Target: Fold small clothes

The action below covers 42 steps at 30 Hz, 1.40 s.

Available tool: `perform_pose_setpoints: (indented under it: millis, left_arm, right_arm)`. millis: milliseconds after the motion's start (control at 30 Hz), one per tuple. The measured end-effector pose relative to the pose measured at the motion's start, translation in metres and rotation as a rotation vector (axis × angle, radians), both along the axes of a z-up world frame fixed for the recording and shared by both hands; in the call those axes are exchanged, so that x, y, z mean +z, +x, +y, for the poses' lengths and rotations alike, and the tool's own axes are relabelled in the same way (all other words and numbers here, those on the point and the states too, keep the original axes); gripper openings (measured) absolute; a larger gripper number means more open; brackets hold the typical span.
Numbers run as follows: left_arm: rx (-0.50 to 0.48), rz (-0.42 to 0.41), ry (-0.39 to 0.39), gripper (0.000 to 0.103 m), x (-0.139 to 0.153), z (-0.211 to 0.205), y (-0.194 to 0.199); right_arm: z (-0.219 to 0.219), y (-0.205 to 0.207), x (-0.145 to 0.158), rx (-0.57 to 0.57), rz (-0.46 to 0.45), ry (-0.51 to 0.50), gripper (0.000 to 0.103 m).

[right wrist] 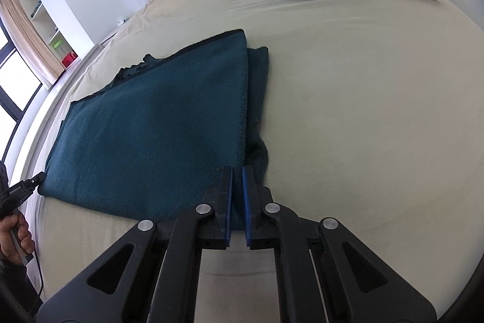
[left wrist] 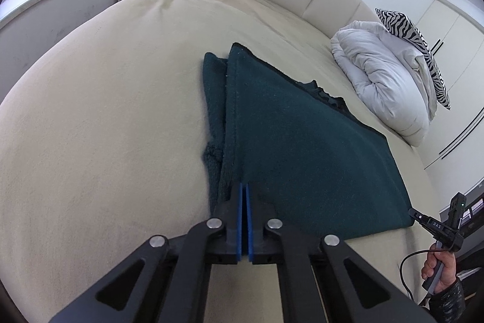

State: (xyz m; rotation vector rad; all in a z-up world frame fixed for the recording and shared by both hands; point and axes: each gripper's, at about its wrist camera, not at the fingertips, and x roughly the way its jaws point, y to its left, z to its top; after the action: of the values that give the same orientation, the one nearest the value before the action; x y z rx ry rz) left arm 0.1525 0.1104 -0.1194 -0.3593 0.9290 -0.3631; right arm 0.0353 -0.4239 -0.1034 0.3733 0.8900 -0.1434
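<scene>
Left wrist view: left gripper (left wrist: 244,186) pressed together at near edge of dark teal garment (left wrist: 302,147), folded flat on beige bed (left wrist: 106,111); any cloth between pads unclear. Zebra pillow (left wrist: 414,41) atop white duvet (left wrist: 384,80), seen only here. Right wrist view: right gripper (right wrist: 239,171) slightly parted over garment's corner, grip uncertain; curtained window (right wrist: 18,56) at left.

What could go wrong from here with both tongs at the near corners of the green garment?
1. The left tongs look shut on the dark green garment; the right tongs show a small gap, so that corner may slip when lifted.
2. A loose underlayer sticks out beyond the top edge; one side may catch only the top layer and skew the fold.
3. The garment lies near the white duvet; a wide fold could snag it.
</scene>
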Motion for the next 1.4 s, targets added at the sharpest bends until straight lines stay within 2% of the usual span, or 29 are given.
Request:
perform_pose_setpoints:
  millis: [100, 367, 533, 667, 833, 967, 1400]
  left_arm:
    - [-0.002, -0.012, 0.005, 0.002, 0.000, 0.001, -0.006]
    - [0.008, -0.007, -0.013, 0.002, 0.000, 0.003, -0.004]
    - [0.010, 0.002, -0.023, 0.002, -0.002, 0.005, -0.003]
    - [0.008, 0.007, -0.022, 0.002, -0.004, 0.005, -0.003]
    - [0.002, 0.012, -0.022, 0.003, -0.006, 0.006, -0.003]
    - [0.005, 0.010, -0.022, 0.003, -0.006, 0.006, -0.003]
    - [0.001, 0.026, -0.051, 0.003, -0.010, 0.013, -0.002]
  right_arm:
    - [-0.005, -0.004, -0.008, -0.017, -0.001, 0.037, 0.005]
    - [0.003, -0.002, 0.001, -0.002, -0.009, 0.011, 0.005]
    - [-0.001, -0.002, -0.008, -0.015, 0.027, 0.032, 0.005]
    - [0.008, -0.002, -0.006, 0.002, 0.040, 0.007, 0.005]
    - [-0.003, -0.001, -0.013, -0.022, 0.048, 0.050, 0.005]
    - [0.004, -0.001, -0.009, -0.014, 0.049, 0.014, 0.005]
    - [-0.002, -0.002, -0.015, -0.033, 0.053, 0.052, 0.005]
